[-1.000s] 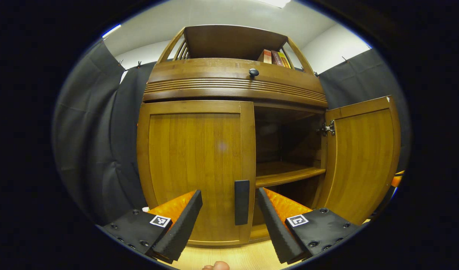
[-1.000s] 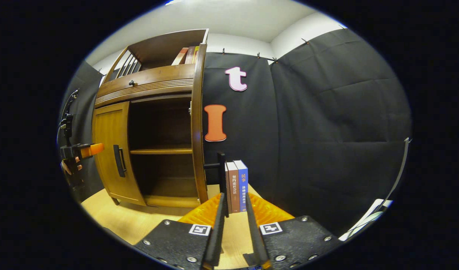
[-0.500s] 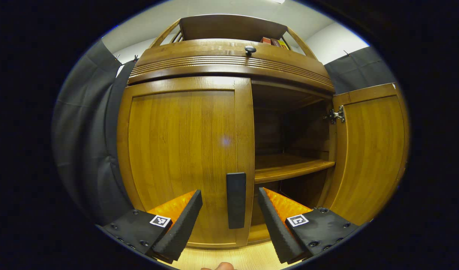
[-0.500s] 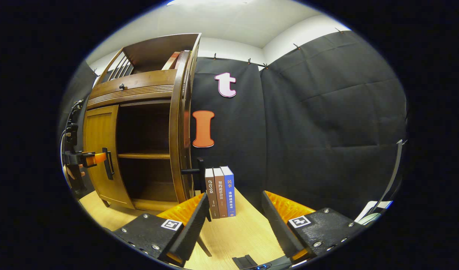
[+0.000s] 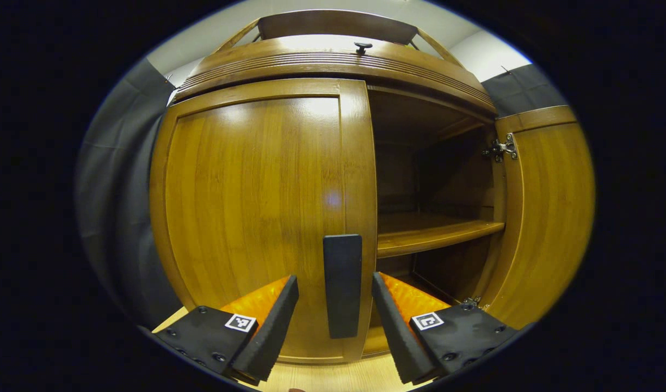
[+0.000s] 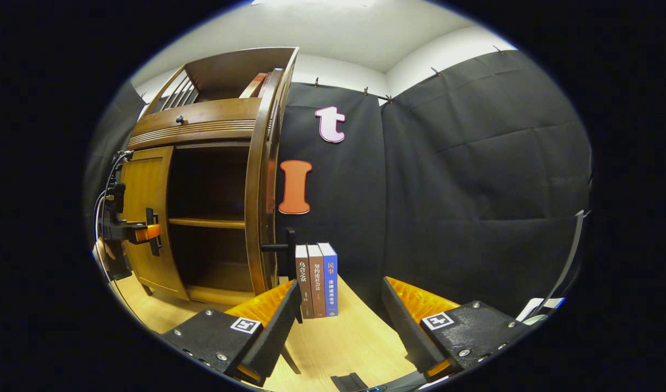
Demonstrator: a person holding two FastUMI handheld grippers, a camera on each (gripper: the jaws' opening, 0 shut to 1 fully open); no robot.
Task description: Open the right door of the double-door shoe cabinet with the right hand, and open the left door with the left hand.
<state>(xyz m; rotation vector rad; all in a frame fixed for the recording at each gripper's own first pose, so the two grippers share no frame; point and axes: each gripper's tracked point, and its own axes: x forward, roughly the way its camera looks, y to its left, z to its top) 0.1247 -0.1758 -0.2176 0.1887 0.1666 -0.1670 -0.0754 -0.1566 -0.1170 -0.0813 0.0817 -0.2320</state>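
My left claw (image 5: 333,321) hangs wide open and empty, square to the shut left door (image 5: 257,218). Its handle (image 5: 342,286) stands upright, long axis vertical, dead ahead between my two fingers but not yet touched; I judge a short push forward, then a squeeze, is what the pull needs. Further right, the right door (image 5: 545,218) already stands swung out. My right claw (image 6: 338,326) is spread open too, holding nothing, over the worktop (image 6: 355,343) near the books (image 6: 316,280).

Left gripper (image 5: 333,318) fingers spread wide, level, pointing forward. Right gripper (image 6: 341,321) fingers spread wide, gripping nothing.
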